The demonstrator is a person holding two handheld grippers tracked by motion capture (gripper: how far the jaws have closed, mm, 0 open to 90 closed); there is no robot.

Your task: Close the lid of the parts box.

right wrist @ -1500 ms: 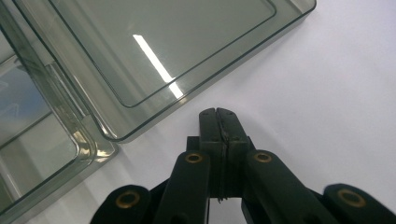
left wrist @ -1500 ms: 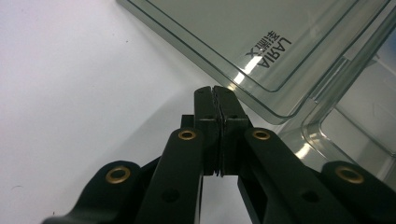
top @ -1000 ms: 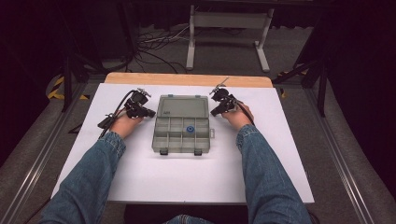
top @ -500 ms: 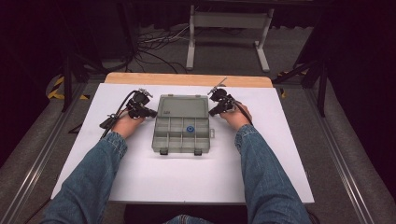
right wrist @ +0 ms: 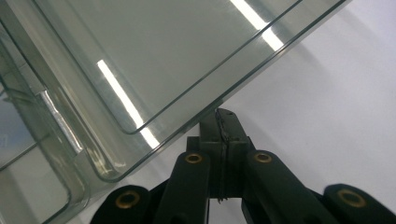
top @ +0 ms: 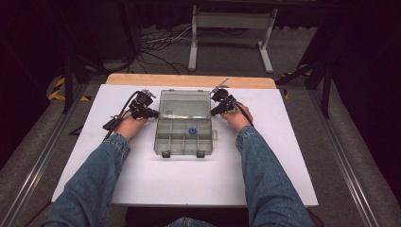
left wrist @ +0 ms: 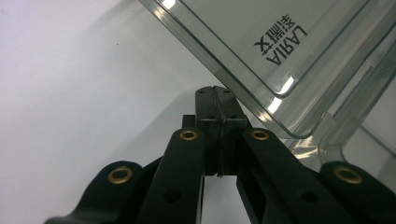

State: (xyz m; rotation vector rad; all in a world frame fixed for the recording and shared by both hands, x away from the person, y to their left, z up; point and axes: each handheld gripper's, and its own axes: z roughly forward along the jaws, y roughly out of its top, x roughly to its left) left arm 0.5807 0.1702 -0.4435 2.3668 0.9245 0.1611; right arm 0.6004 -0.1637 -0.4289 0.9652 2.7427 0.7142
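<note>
A clear plastic organiser box (top: 159,142) lies in the middle of the white table, its lid (top: 184,104) swung open toward the far side. A small blue round piece (top: 192,131) sits in one middle compartment. My left gripper (top: 155,113) is shut, with its tip against the lid's left edge. In the left gripper view the shut jaws of the left gripper (left wrist: 215,91) meet the lid (left wrist: 289,46) at its rim. My right gripper (top: 213,112) is shut at the lid's right edge. In the right gripper view, the right gripper (right wrist: 219,114) touches the underside of the lid (right wrist: 163,56).
The white table top (top: 189,184) has bare room in front of the box and at both sides. A wooden strip (top: 189,80) runs along the far edge. Beyond it are a metal stand (top: 231,28) and cables on the floor.
Almost nothing differs. Both hands stay at the lid's sides, and the right gripper has edged slightly inward toward the lid.
</note>
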